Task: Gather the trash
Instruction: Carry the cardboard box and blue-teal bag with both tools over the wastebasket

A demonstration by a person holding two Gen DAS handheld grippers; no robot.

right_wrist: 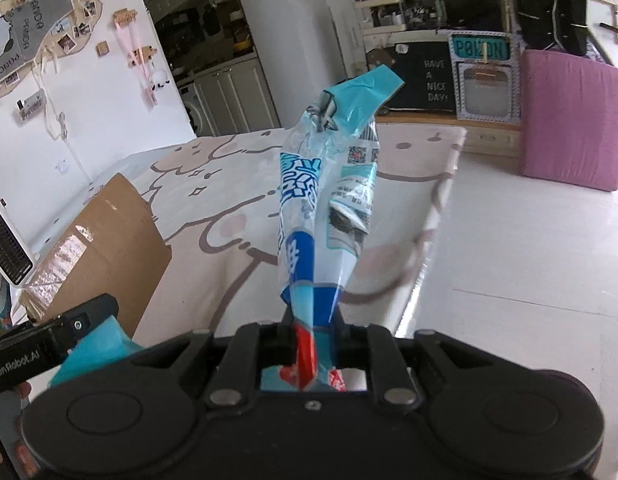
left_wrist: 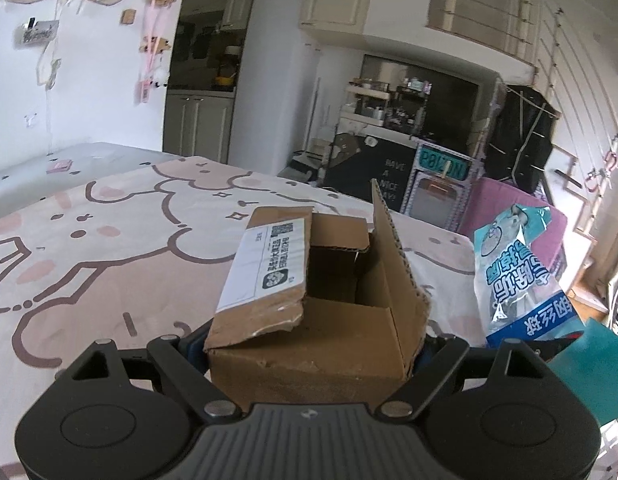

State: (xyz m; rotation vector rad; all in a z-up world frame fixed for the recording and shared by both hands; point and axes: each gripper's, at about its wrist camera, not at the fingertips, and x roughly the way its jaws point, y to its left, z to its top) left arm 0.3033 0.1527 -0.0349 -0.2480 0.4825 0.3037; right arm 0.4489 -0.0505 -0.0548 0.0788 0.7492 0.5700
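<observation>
Surface: a bed or broad platform covered by a cream and pale pink cloth printed with brown-outlined cartoon animals (left_wrist: 121, 240), filling the lower left of the left wrist view and the middle of the right wrist view (right_wrist: 229, 200). Beyond its far left edge, a pale grey-green smooth surface (left_wrist: 69, 168) carrying a small pink flat object (left_wrist: 59, 166), too blurred to identify. Beside the cloth's right edge, glossy white floor (right_wrist: 529, 240) bearing a pink upholstered block (right_wrist: 569, 120).

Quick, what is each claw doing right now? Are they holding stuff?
Left claw: closed on the cardboard box.
Right claw: closed on the blue plastic bag.
</observation>
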